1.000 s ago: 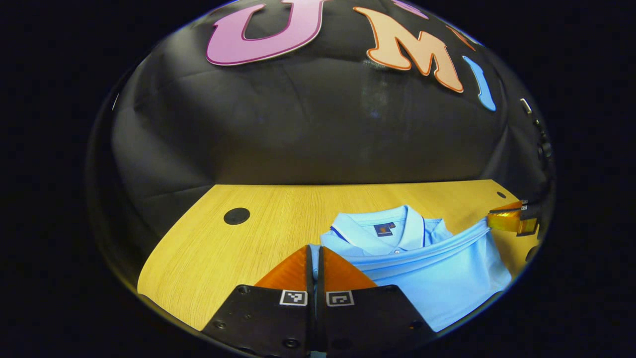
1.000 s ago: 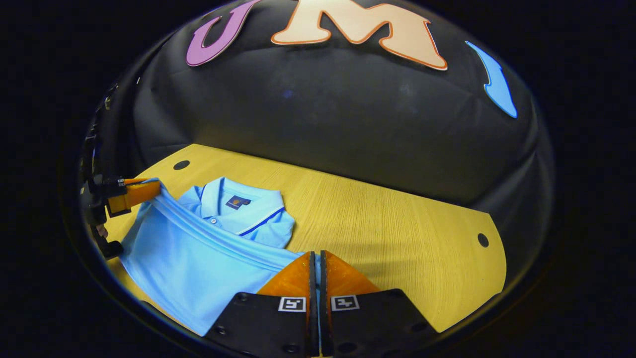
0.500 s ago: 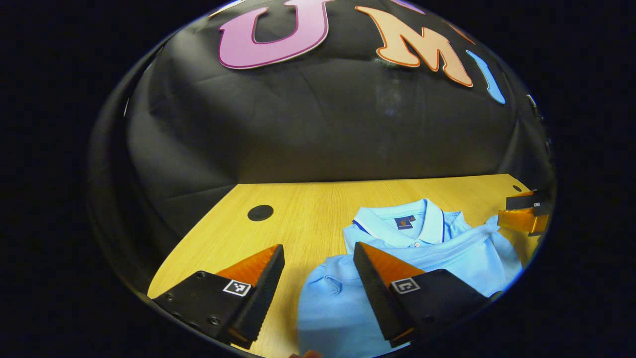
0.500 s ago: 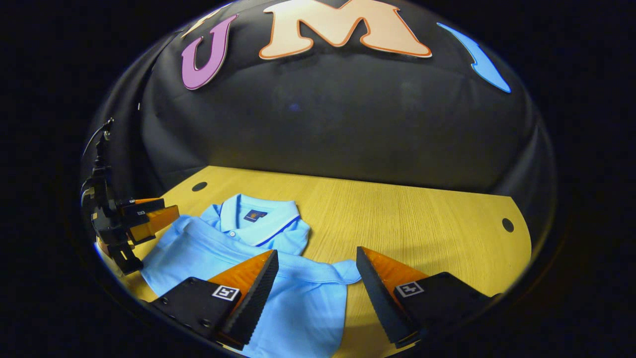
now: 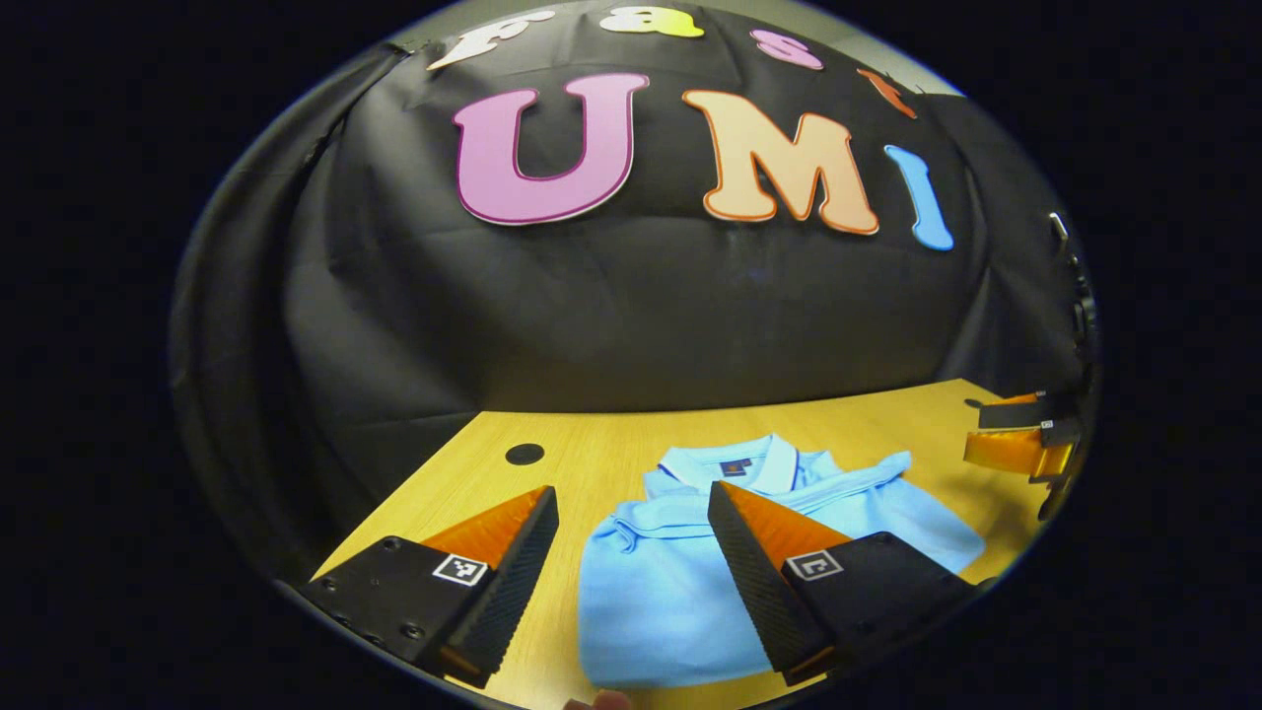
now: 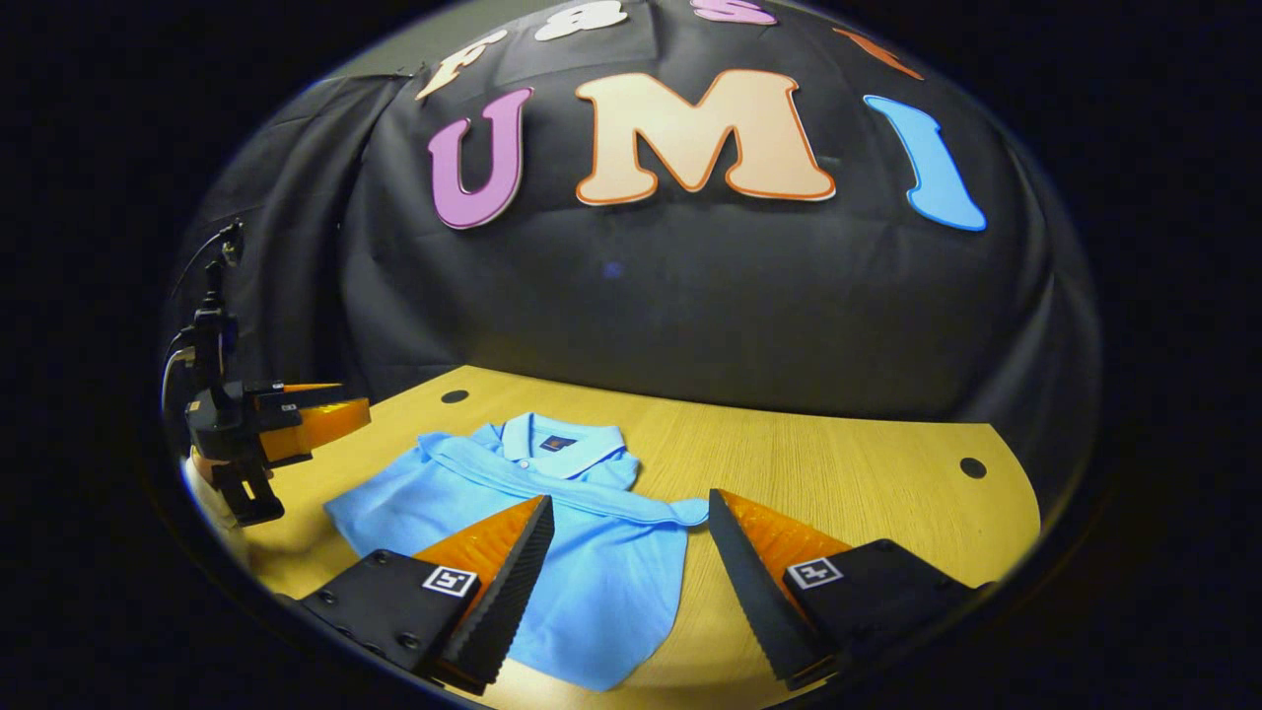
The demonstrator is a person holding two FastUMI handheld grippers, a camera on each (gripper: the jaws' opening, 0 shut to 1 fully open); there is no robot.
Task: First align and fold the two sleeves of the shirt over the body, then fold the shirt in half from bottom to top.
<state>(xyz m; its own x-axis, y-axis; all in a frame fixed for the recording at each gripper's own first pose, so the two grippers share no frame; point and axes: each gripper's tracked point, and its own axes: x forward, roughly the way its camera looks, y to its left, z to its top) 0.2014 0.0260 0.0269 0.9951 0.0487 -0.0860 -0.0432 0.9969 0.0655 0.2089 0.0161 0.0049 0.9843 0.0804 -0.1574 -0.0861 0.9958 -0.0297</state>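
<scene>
Wood-grain yellow tabletop spreads before us, running back to the black cloth wall of the booth, with small round dark holes near its far corners. On it we see the light blue polo shirt lying folded, its bottom hem brought up over the body to just below the collar, which points toward the far wall and carries a small dark label. In the left gripper view, our left gripper hovers above the near left part of the shirt, its two fingers spread wide apart and holding nothing. In the right gripper view, our right gripper hangs over the near right edge of the shirt, fingers likewise parted and empty. Each gripper also appears at the edge of the other's view, off the shirt.
</scene>
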